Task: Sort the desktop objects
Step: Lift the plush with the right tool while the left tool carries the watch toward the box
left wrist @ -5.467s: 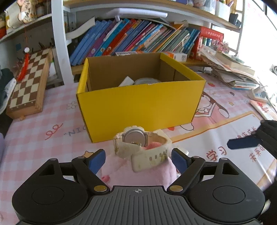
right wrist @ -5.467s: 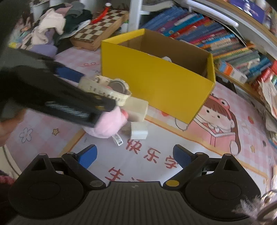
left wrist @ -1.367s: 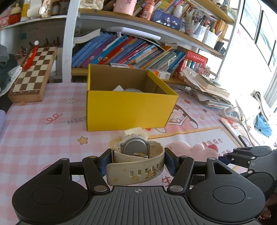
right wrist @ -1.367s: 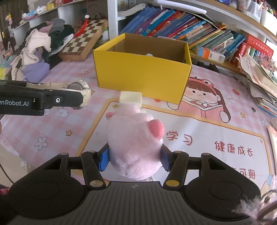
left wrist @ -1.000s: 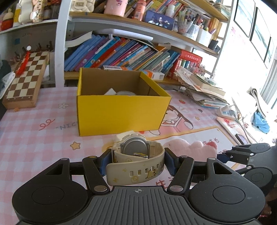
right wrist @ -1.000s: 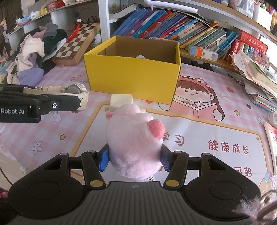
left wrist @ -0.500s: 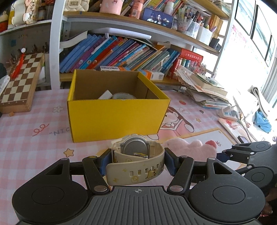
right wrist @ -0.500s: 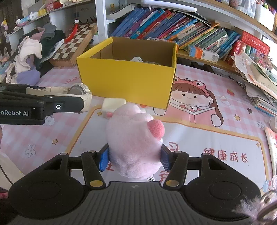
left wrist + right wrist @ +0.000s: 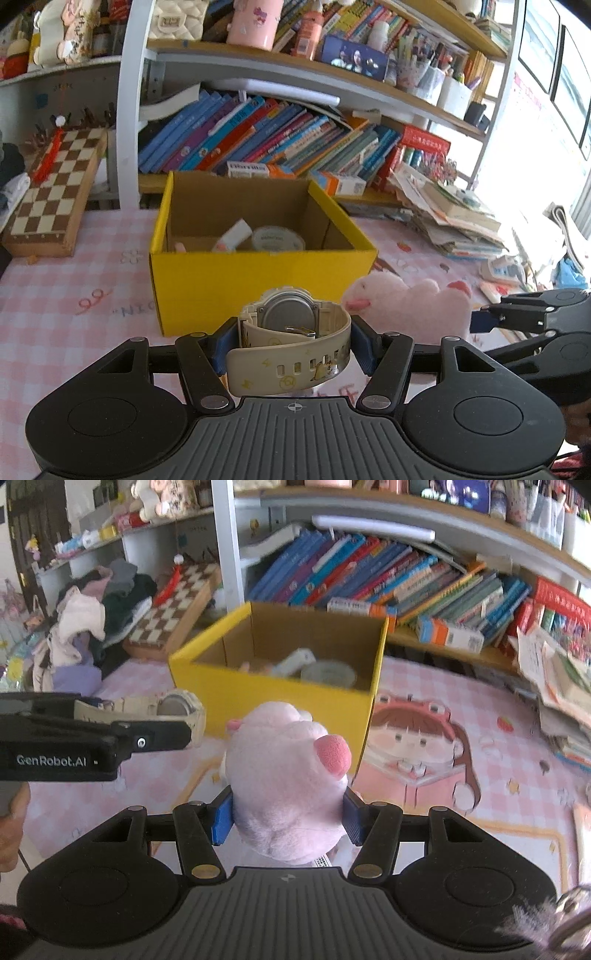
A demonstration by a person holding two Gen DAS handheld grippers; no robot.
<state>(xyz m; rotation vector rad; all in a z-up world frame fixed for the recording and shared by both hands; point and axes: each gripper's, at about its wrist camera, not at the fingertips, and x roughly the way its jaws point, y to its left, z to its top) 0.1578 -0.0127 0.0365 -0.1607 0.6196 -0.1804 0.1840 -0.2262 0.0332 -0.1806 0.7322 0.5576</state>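
Both tools have drawn closer to the yellow box, left tool clamping a cream watch, right tool squeezing a pink plush, likely for dropping in.

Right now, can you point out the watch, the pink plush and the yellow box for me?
watch (image 9: 291,317): left wrist view, on the metal case back.
pink plush (image 9: 284,775): right wrist view, on the furry middle of its body.
yellow box (image 9: 258,284): left wrist view, on the near outer wall.
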